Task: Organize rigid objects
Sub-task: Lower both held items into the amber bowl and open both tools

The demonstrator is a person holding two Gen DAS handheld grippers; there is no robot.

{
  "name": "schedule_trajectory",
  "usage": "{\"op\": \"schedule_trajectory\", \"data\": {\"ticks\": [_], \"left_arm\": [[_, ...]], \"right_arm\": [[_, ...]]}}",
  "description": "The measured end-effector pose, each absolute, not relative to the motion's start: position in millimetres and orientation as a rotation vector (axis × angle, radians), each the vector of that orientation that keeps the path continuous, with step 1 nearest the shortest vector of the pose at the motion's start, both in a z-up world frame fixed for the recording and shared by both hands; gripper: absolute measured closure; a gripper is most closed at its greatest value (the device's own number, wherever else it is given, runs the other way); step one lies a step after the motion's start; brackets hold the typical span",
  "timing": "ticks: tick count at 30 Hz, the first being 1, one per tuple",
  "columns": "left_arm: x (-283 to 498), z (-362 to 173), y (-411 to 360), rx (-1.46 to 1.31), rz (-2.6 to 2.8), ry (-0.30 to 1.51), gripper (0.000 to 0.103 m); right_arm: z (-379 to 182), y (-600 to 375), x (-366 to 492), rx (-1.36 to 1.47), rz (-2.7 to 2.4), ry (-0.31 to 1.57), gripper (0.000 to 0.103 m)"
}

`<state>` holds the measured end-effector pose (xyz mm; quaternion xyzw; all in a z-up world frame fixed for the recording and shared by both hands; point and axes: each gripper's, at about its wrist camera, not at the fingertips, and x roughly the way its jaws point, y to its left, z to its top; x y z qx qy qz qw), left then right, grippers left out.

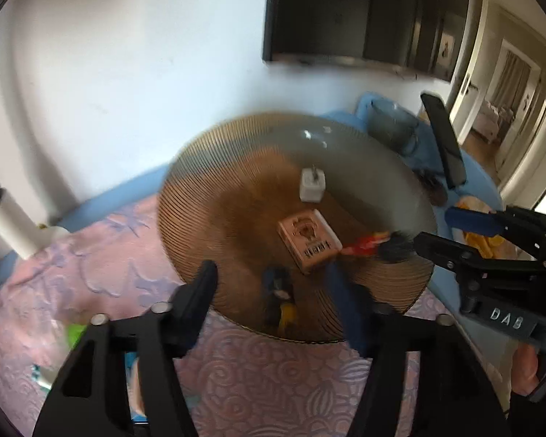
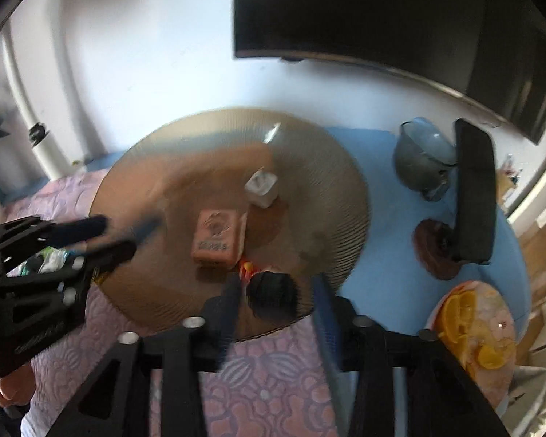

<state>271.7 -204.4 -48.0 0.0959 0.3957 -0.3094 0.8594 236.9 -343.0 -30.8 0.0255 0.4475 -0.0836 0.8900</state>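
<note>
A round ribbed amber glass plate point(image 1: 207, 196) point(image 2: 331, 189) lies on the table. On it are a white charger plug point(image 1: 312, 185) point(image 2: 260, 186), a tan card box point(image 1: 308, 241) point(image 2: 217, 237), a red and yellow wrapper point(image 1: 364, 244) point(image 2: 246, 268), a dark round object point(image 2: 273, 296) and a blue and yellow item point(image 1: 280, 296). My left gripper point(image 1: 273, 284) is open over the plate's near edge, around the blue and yellow item. My right gripper point(image 2: 276, 291) is open around the dark object. Both views are blurred.
A grey glass bowl point(image 2: 422, 156) point(image 1: 393, 127), a black remote point(image 2: 473, 193) point(image 1: 444, 142) and a brown coaster point(image 2: 436, 251) lie on the blue cloth at the right. A plate of orange slices point(image 2: 477, 331) is at the near right. A white pipe point(image 1: 7, 218) stands at the left.
</note>
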Motion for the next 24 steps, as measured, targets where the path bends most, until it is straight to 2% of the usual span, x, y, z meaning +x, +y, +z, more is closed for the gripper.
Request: {"op": "schedule_trajectory", "data": {"ticks": [8, 15, 17, 19, 24], "left_arm": [[228.6, -8.1, -119.3, 0.109, -0.584, 0.734, 0.039], [178.8, 0.0, -28.9, 0.015, -0.387, 0.676, 0.039], [166.7, -7.6, -4.8, -0.001, -0.315, 0.673, 0.028], [157.5, -23.8, 17.4, -0.003, -0.235, 0.678, 0.027], [154.0, -82.2, 47.9, 0.02, -0.118, 0.756, 0.027]], "right_arm": [[-9.5, -338.7, 200.4, 0.149, -0.119, 0.863, 0.052], [8.1, -269.6, 170.8, 0.13, 0.065, 0.805, 0.052], [4.3, -247.1, 166.3, 0.128, 0.112, 0.799, 0.049], [-7.2, -228.4, 164.0, 0.142, 0.156, 0.801, 0.043], [-63.7, -180.2, 169.5, 0.136, 0.253, 0.855, 0.043]]}}
